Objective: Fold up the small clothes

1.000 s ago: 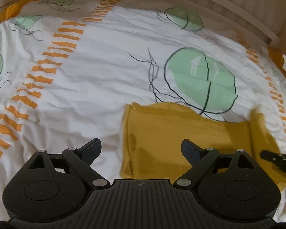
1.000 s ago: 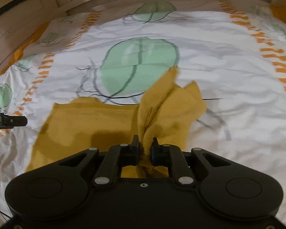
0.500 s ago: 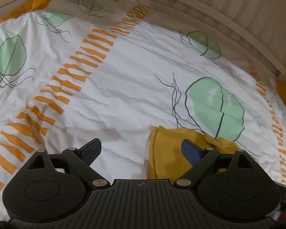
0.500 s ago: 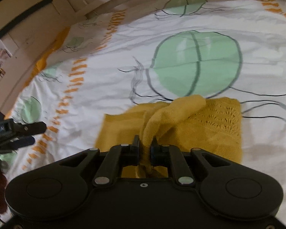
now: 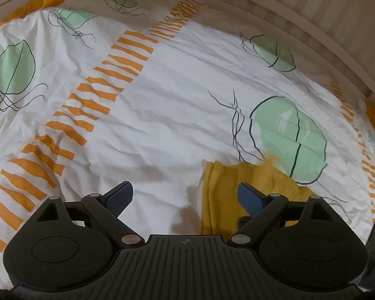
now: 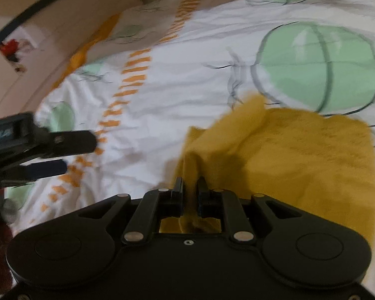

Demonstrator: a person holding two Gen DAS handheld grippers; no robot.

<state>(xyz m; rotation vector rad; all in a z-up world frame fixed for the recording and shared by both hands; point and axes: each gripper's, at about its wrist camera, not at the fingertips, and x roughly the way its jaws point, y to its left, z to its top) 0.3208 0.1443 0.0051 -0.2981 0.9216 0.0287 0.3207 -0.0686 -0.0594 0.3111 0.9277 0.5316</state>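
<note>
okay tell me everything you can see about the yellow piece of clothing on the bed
The yellow garment is a mustard, soft knit-looking cloth lying on the white leaf-printed bedsheet. Most of it rests flat, seemingly in layers, with doubled edges showing along its left side in the left wrist view. One bunched part is pinched between the closed fingers of the right gripper and rises in a loose ridge. The left gripper is open; the cloth lies beyond its right finger, contact unclear. What kind of garment it is cannot be told.

Both wrist views look down closely, sharing the yellow garment.
</note>
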